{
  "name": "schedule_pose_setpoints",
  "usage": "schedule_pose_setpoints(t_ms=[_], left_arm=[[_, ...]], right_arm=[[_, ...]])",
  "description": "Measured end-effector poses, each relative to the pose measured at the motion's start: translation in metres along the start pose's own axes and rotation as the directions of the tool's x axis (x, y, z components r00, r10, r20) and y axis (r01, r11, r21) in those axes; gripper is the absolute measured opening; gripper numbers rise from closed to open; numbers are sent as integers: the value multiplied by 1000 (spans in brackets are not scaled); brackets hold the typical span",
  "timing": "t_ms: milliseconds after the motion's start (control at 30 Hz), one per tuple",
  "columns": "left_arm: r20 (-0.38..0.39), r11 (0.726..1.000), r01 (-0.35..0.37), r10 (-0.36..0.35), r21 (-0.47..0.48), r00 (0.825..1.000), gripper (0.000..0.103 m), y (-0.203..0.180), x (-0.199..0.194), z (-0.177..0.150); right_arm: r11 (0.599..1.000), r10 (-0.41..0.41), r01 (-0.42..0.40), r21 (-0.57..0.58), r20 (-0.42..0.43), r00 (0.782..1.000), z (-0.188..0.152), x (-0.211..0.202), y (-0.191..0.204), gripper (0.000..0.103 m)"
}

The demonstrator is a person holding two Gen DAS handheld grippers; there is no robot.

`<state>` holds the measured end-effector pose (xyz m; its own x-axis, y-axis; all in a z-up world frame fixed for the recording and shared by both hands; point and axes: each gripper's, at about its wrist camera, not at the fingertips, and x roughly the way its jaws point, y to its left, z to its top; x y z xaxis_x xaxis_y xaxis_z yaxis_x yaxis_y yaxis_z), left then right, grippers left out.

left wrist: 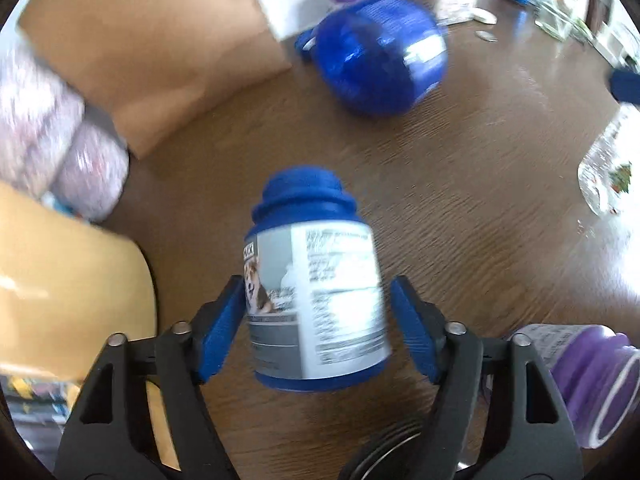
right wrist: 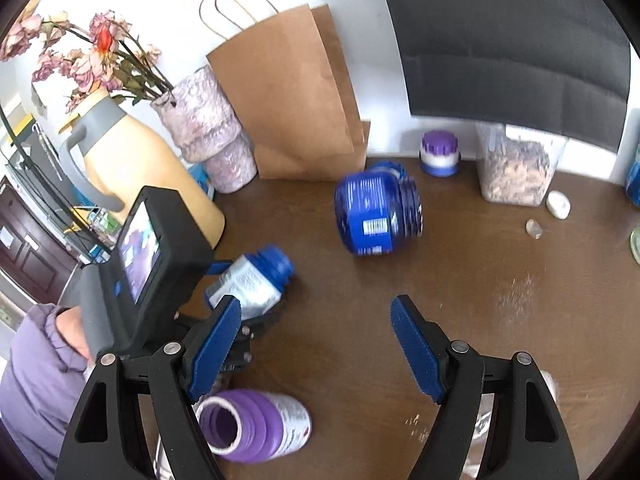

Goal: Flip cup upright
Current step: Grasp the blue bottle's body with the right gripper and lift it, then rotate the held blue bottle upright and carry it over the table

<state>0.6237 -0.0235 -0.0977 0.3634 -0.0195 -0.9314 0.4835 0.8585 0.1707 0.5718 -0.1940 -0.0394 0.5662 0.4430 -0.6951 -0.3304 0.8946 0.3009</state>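
Note:
A small blue bottle [left wrist: 316, 300] with a white and grey dog label sits between the fingers of my left gripper [left wrist: 316, 280], its open neck pointing away; the jaws are shut on its sides. In the right wrist view this bottle [right wrist: 248, 280] is tilted, neck up and to the right, just above the wooden table [right wrist: 460, 280]. My right gripper [right wrist: 316, 300] is open with nothing between its fingers, over the table's middle. A large blue jar [right wrist: 376, 216] [left wrist: 380, 52] lies on its side further back. A purple bottle [right wrist: 256, 424] [left wrist: 592, 380] lies on its side near the right gripper's left finger.
Along the back wall stand a brown paper bag [right wrist: 296, 112], a pink vase [right wrist: 208, 128] with dried flowers, a yellow jug [right wrist: 152, 168], a small purple-capped jar [right wrist: 439, 154] and a clear container [right wrist: 516, 164]. A coin [right wrist: 534, 229] lies at the right. A purple sleeve [right wrist: 36, 380] is at the left.

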Motion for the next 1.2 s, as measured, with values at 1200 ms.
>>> schedule_pose_setpoints(t_ms=[1200], left_arm=[[411,919,393,-368,26,834,61,-183,-232,-248]], right_arm=[[796,588,-555,243,-93,803,-221,-126,61,71]])
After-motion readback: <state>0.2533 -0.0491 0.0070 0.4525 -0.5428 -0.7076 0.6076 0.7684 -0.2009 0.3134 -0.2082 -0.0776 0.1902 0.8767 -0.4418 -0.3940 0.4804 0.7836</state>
